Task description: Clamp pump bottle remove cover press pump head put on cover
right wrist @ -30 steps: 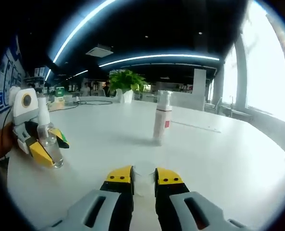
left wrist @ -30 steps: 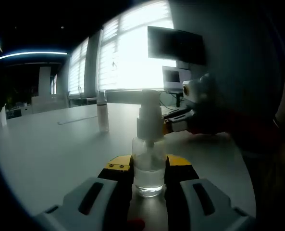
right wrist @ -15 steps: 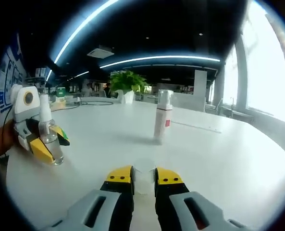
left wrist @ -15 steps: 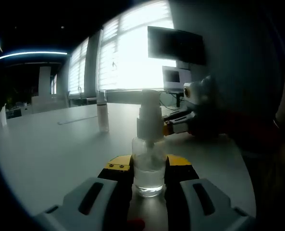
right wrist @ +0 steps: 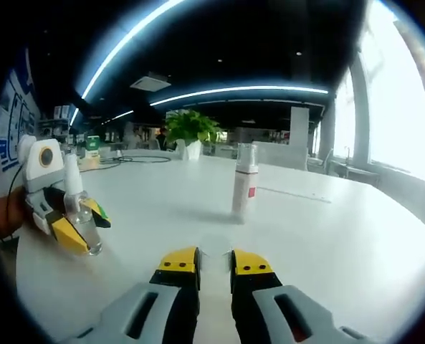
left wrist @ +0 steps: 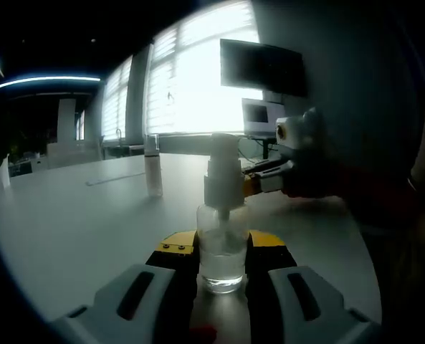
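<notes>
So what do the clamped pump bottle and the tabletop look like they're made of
Pump bottle: body looks like clear plastic or glass, see-through between the left tongs; its pump head looks like opaque white plastic. Table: smooth white matte surface, probably laminate.

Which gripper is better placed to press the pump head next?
The right gripper, probably. The left gripper is shut on the pump bottle and steadies it, while the right one is off to the side, seemingly holding the clear cover, so it must put that down first.

Clear cover [right wrist: 213, 259] (barely discernible, jaw-pinched)
</notes>
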The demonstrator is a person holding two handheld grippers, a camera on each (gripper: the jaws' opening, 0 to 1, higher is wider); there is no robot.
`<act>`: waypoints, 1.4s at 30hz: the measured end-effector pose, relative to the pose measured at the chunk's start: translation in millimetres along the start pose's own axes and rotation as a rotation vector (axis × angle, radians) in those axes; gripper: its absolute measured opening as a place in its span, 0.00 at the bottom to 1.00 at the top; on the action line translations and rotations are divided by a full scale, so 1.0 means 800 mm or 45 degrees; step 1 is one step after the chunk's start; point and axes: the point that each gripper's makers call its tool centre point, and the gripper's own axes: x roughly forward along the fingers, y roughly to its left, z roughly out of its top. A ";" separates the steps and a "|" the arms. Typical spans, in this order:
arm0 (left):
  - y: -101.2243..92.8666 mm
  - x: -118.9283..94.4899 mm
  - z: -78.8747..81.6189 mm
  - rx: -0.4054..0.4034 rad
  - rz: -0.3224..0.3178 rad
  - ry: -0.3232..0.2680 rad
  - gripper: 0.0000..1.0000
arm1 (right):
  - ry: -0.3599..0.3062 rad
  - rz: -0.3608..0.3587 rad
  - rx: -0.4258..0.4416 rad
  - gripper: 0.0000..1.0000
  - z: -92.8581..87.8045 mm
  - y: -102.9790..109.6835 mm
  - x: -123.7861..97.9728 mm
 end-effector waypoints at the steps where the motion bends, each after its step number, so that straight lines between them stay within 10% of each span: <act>1: 0.000 0.000 0.000 -0.001 0.000 0.000 0.16 | -0.005 0.004 -0.002 0.12 0.002 0.001 -0.002; 42: -0.002 -0.001 0.000 -0.001 -0.001 -0.001 0.16 | -0.100 0.207 -0.040 0.12 0.118 0.094 -0.048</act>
